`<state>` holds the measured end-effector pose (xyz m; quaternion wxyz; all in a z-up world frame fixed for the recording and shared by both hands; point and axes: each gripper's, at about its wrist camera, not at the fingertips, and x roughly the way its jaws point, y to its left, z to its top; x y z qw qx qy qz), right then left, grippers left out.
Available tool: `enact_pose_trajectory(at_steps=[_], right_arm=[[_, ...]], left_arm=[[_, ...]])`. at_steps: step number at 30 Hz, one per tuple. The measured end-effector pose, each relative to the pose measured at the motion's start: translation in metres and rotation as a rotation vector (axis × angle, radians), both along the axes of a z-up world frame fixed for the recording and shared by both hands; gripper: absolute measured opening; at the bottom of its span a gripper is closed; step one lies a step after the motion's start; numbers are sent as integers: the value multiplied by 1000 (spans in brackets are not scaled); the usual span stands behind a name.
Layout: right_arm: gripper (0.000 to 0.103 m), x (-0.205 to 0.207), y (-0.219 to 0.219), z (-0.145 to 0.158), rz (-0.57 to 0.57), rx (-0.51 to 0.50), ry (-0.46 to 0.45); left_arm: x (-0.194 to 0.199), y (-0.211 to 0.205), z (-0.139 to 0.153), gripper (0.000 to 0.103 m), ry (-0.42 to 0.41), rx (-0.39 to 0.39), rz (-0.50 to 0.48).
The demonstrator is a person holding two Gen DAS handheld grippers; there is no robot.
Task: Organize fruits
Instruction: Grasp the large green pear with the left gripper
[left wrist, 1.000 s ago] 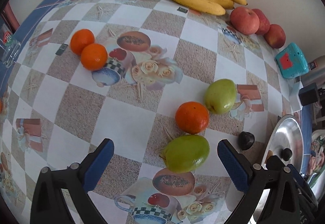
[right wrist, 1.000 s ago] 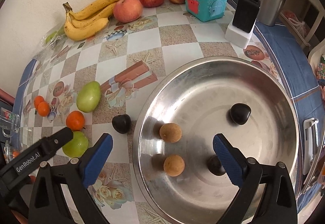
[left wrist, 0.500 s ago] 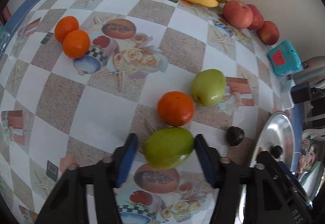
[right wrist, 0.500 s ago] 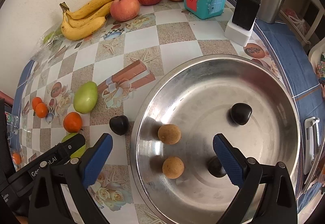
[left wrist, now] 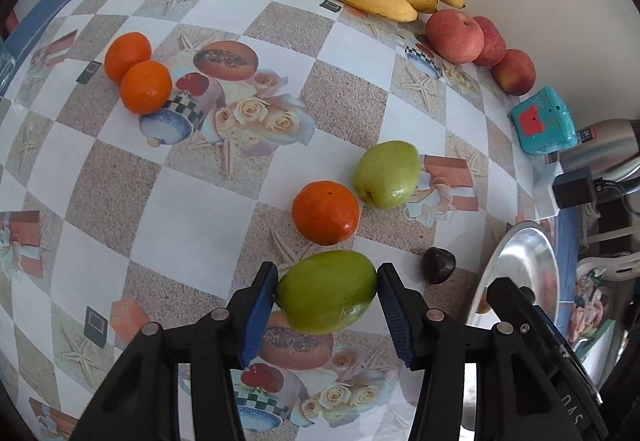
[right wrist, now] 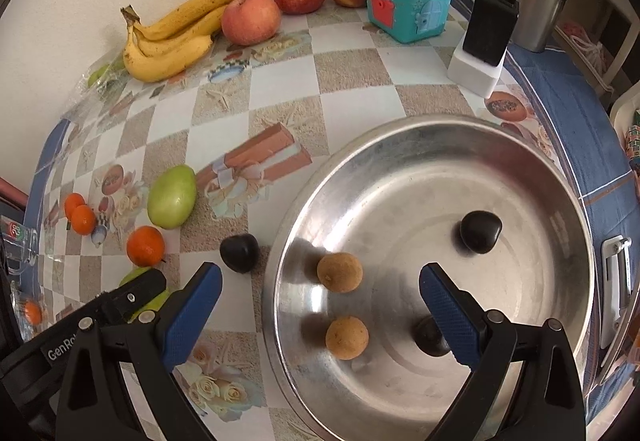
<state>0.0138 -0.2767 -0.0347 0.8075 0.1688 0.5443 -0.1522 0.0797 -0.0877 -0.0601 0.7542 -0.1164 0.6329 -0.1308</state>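
— Since the green fruit (left wrist: 326,291) is smooth and glossy, how should it take a grip?

— I'd judge it firm, fairly light and a bit slick. It lies on the counter (left wrist: 192,225) with its long axis across the left tongs (left wrist: 326,293), so the blue pads (left wrist: 260,311) meet it near its two ends, where the skin curves away. Across the fat middle would be surer; squeezed at the ends it could squirt out.

— Is it held now?

— The jaws have just been closing and stand narrow, both pads against the skin, the fruit between them. Whether it is clear of the counter I cannot tell.

— And around it?

— An orange (left wrist: 325,212) sits just beyond it, a second green fruit (left wrist: 387,175) beyond that, and a dark fruit (left wrist: 439,265) off to the side near the metal bowl (right wrist: 400,145). A careless lift could nudge the orange.

— The other tongs?

— The right tongs (right wrist: 320,305) hang wide and empty over the bowl, which holds two brown round fruits (right wrist: 340,272) and two dark ones (right wrist: 480,231).
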Motion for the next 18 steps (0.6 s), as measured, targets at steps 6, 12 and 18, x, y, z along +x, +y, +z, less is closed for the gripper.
enact_pose_trajectory(at_steps=[6,12,18], right_arm=[[99,2,4,18,6,-12,-91],[99,8,17,27,56,-46,-126],[88,17,32,20,110,-46,-122]], left_arm=[[1,19,17,54,-15,-45,39],[7,42,33,54,-57,-56,99],[16,63,31,54,-55,-70,163]])
